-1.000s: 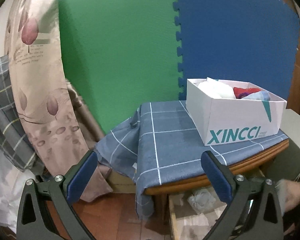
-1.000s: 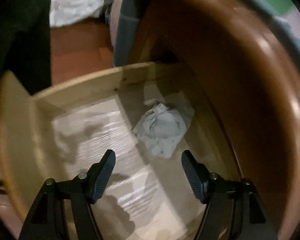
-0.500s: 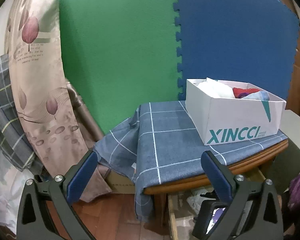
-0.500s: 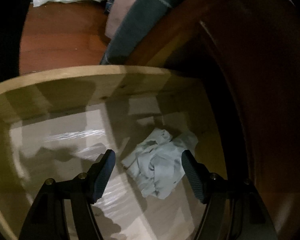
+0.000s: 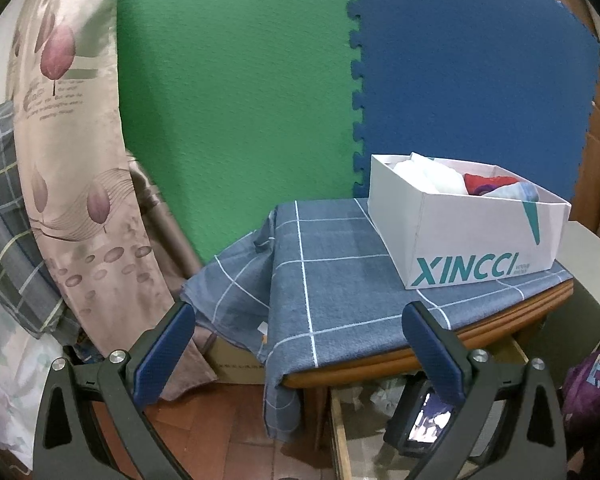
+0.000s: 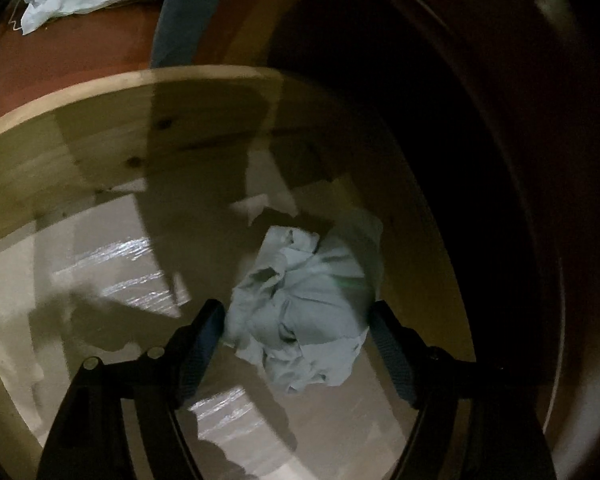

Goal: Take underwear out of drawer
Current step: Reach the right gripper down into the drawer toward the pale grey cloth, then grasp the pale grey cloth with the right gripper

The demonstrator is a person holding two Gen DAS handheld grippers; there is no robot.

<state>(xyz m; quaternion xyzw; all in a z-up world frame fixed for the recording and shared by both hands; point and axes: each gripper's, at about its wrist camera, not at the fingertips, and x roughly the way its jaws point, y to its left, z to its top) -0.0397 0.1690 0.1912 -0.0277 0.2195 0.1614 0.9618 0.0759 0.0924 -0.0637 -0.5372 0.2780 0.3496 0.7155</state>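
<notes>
The right gripper [image 6: 296, 344] has dropped into the drawer [image 6: 80, 152], jaws opening to straddle the crumpled underwear [image 6: 300, 312] near its right wall; the left gripper [image 5: 296, 352] waits released.

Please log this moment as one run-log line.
phase: reach | right hand-held gripper: jaws opening around underwear in drawer | left hand-held gripper: open, empty

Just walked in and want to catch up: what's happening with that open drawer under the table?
A person is working with two handheld grippers. The right gripper is down inside the open wooden drawer, its fingers opening on either side of a crumpled pale underwear, not yet clamped on it. The left gripper is open and empty, pointing over the table's checked blue cloth toward a white XINCCI box holding other garments.
</notes>
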